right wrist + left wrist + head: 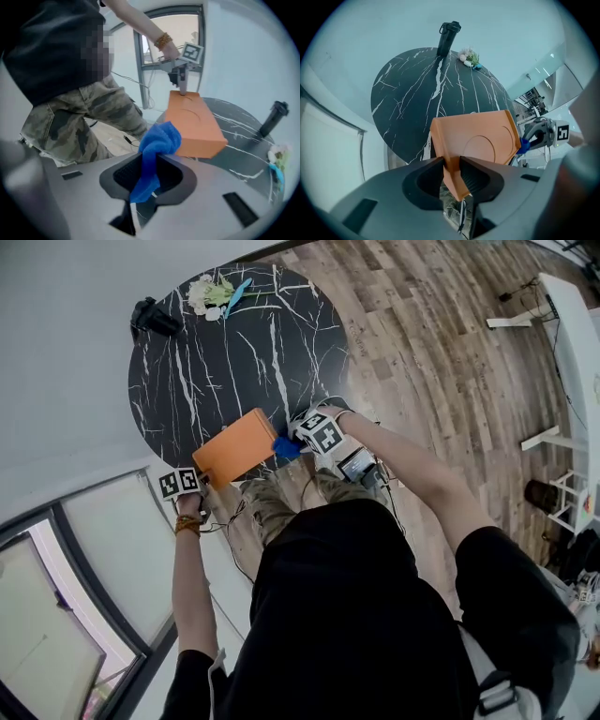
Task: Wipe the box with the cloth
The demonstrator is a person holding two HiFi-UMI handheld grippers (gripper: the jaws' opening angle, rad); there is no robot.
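An orange box (239, 446) is held tilted over the near edge of the round black marble table (234, 352). My left gripper (199, 482) is at the box's near left corner. In the left gripper view that gripper (452, 172) is shut on a lower corner of the box (480, 140). My right gripper (296, 441) is at the box's right end and is shut on a blue cloth (286, 447). In the right gripper view the cloth (159, 138) bunches up out of the gripper (149, 171), right beside the near end of the box (192, 122).
A black cylindrical object (155, 317) and a small bunch of flowers (211, 292) lie at the table's far edge. A pale wall and a glass panel (103, 549) are to the left. Wooden floor (422, 343) with white furniture legs (548, 437) is to the right.
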